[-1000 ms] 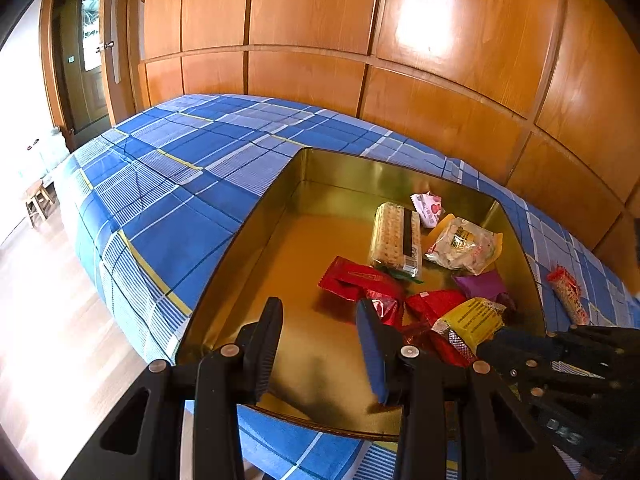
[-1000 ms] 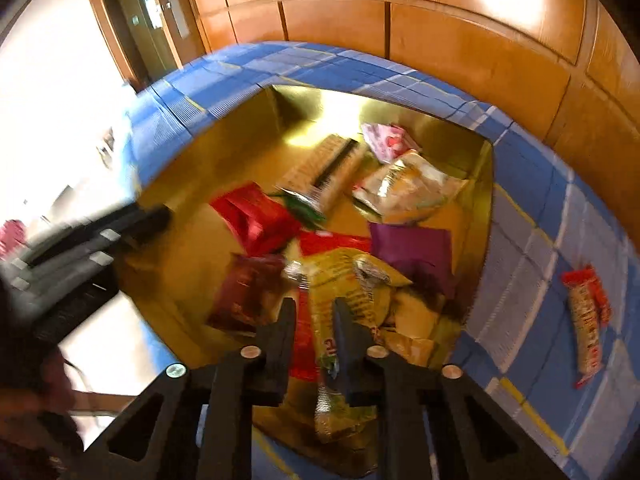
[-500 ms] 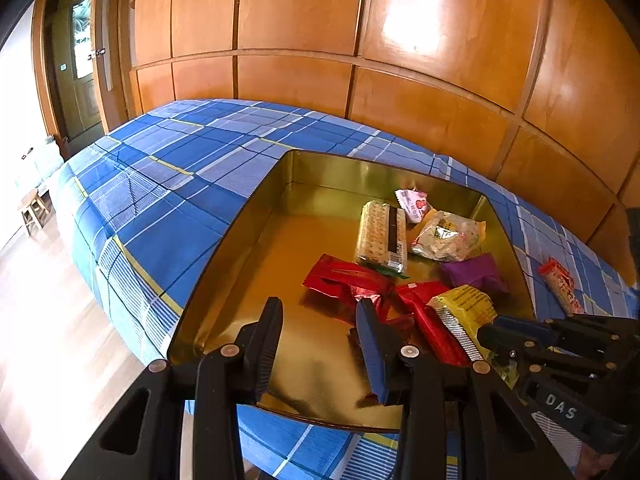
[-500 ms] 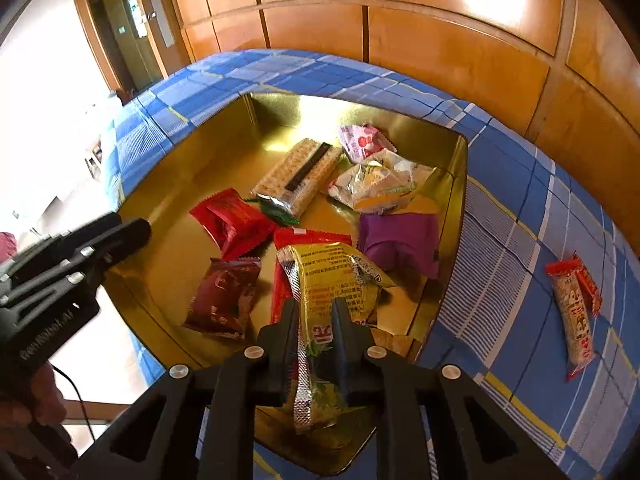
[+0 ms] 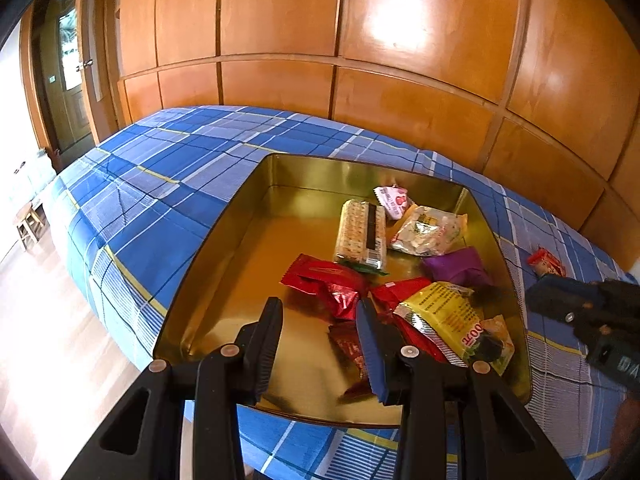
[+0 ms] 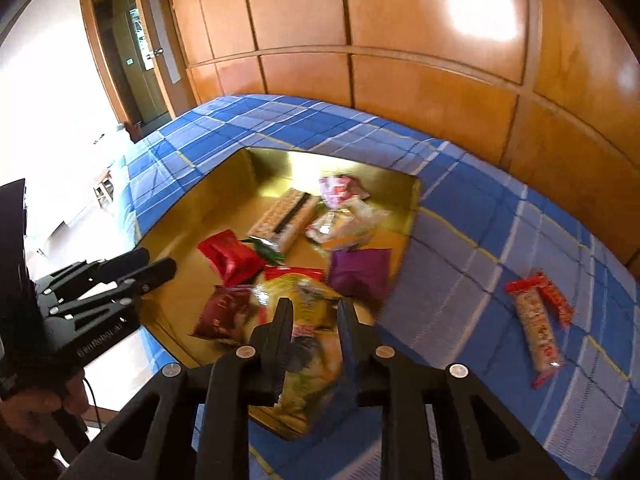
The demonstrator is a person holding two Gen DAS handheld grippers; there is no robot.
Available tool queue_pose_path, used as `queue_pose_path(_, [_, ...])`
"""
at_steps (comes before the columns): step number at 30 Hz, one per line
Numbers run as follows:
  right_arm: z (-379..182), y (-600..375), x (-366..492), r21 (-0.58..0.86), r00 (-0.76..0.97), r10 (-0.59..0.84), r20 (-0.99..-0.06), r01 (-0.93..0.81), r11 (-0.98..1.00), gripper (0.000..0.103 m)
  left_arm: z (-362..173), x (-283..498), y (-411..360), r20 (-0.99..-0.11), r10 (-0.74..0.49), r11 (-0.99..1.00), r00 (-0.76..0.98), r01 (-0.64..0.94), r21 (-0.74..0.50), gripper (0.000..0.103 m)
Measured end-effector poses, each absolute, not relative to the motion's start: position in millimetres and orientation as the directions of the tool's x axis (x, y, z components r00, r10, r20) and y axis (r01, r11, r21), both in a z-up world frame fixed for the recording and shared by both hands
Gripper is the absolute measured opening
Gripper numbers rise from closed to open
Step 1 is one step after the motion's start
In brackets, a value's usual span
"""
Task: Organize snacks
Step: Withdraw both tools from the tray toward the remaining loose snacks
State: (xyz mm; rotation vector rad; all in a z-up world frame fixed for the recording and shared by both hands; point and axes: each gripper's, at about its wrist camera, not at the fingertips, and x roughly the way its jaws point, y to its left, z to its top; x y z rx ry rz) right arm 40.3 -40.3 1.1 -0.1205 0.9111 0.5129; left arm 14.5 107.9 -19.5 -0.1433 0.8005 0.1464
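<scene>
Right tongs (image 6: pixel 314 316), seemingly empty, motion-blurred.

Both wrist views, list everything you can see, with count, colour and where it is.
Tin tray: one, gold, on the bedspread.
Cracker pack: one, beige, tray far side.
Purple packet: one, right of tray.
Yellow packet: one, tray's near right.
Red packets: several, tray middle.
Red-ended snack bar: one, on bedspread outside tray.
Bedspread: one, blue plaid.
Wardrobe: wooden, behind.
Left gripper: open, over tray.
Right gripper: open, above yellow packet.
</scene>
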Motion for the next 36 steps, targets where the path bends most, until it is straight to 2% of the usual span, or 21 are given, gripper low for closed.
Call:
queue_pose_path(7, [2, -100, 46, 0.045, 0.542, 0.272, -0.795, -0.394, 0.918, 0.023, -13, 16, 92, -0.716, 0.065, 0.988, 0.695, -0.143, -0.049, 0.039])
queue_pose_path(22, [-4, -285, 60, -0.074, 0.578, -0.007, -0.816, -0.091, 0.993, 0.024, 0, 29, 41, -0.717, 0.006, 1.000, 0.697, -0.001, 0.007, 0.041])
queue_pose_path(30, [-41, -371, 61, 0.064, 0.517, -0.018, -0.856, 0.140, 0.988, 0.024, 9, 41, -2, -0.718, -0.041, 0.993, 0.694, 0.108, 0.047, 0.041])
queue_pose_path(36, [-36, -373, 64, 0.110, 0.533, 0.004, -0.846, 0.167, 0.980, 0.024, 6, 52, -41, -0.744, -0.113, 0.980, 0.658, 0.196, 0.025, 0.041])
